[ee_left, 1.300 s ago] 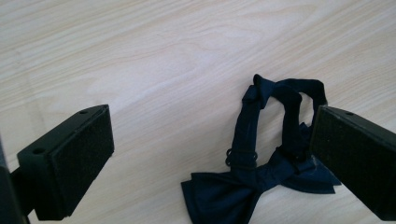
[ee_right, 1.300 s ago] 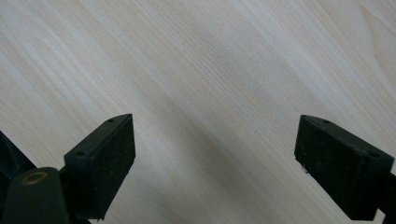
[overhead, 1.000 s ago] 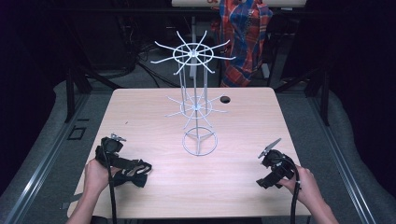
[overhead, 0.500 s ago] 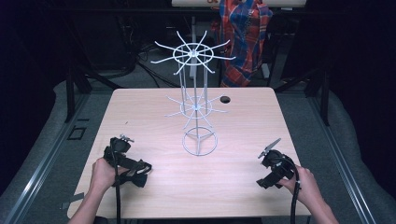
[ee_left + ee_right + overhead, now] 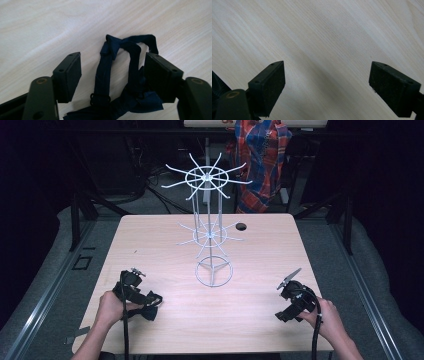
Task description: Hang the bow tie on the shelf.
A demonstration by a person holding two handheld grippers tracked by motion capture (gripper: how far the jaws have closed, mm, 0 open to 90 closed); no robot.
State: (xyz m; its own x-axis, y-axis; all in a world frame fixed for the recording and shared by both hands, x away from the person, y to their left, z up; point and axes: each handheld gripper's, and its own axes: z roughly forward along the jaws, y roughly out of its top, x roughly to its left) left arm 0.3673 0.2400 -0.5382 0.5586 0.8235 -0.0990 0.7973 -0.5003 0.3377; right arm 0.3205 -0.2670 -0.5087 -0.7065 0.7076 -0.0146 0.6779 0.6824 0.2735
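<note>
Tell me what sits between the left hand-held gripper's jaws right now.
In the left gripper view, the dark blue bow tie lies on the table between the open jaws of the left hand-held gripper; its strap touches the right one.

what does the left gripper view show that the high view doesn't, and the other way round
The left gripper view gives the close detail: the dark blue bow tie lies between the open fingers, with its strap, knot and small black clasp.

The high view gives the white wire rack, the right gripper, both hands and a plaid garment beyond the table.

Both share the bow tie, the left gripper and the wooden table.
</note>
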